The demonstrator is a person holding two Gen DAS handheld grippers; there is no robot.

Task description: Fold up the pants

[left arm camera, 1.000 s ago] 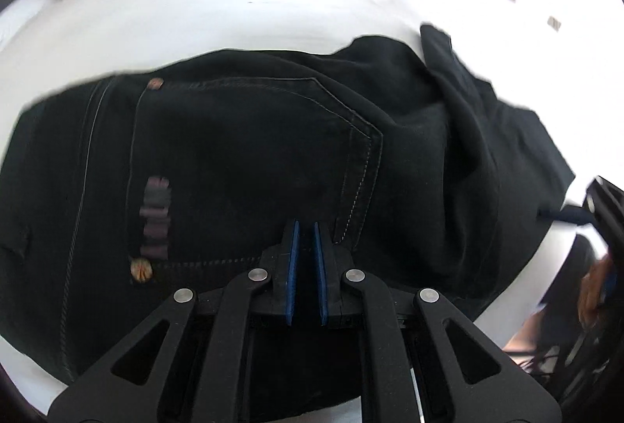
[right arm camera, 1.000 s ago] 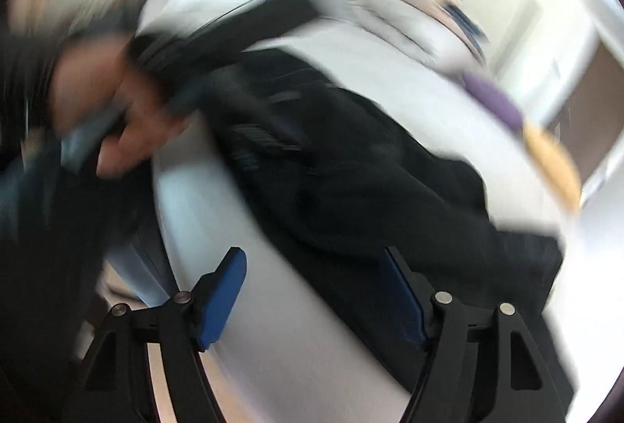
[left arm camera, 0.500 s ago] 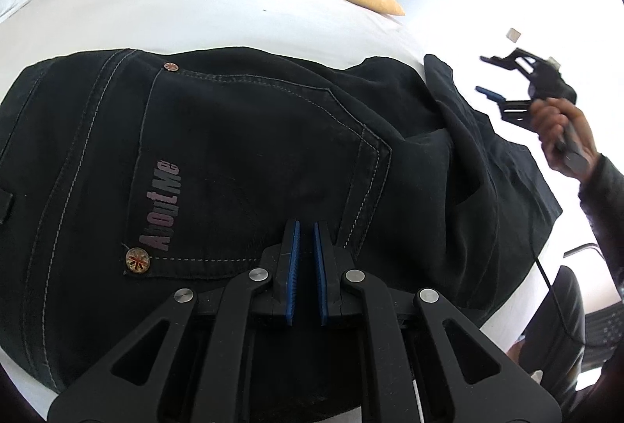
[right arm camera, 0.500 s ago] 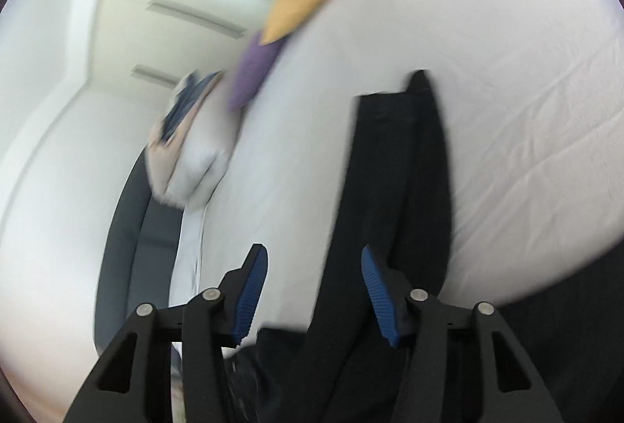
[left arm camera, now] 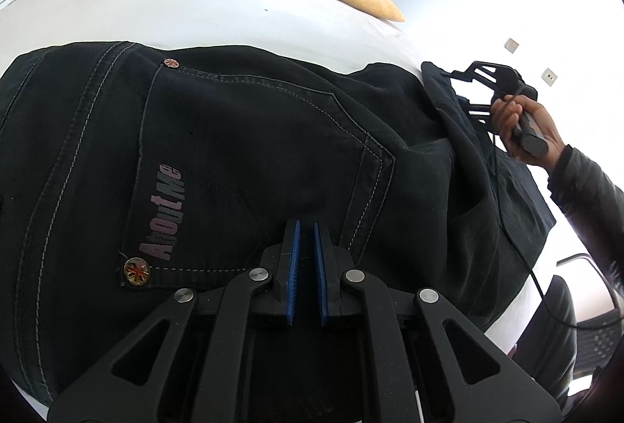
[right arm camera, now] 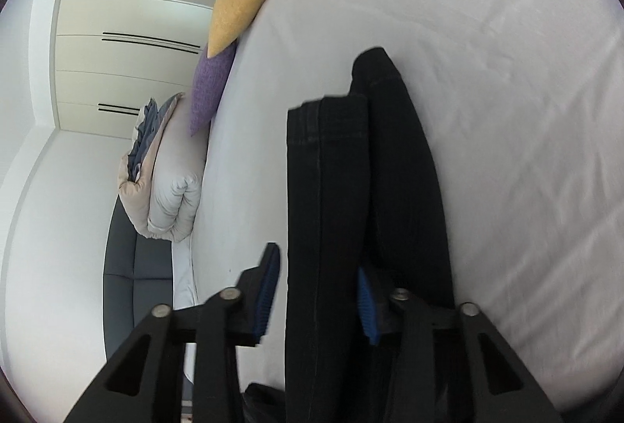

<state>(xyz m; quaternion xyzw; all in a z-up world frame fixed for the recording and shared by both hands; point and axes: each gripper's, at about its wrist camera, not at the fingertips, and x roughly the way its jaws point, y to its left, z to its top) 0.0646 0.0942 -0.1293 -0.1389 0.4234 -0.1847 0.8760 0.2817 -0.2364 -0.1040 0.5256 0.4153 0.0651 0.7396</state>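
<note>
Right gripper [right arm camera: 318, 290]: jaws closing around pants [left arm camera: 241, 158] leg, not pinched yet
Left gripper [left arm camera: 306, 259]: shut, resting at pocket
Progress: legs stacked, lengthwise fold looks still to do

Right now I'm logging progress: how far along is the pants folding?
Early. The black pants lie on the white bed, legs stacked together. The left gripper is shut at the back pocket; the right gripper is closing around the leg ends. Folding the legs toward the waist remains.

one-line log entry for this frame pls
stage: grasp leg end | left gripper: shut, on pants seat | right gripper: closing around pant leg | surface: bed
</note>
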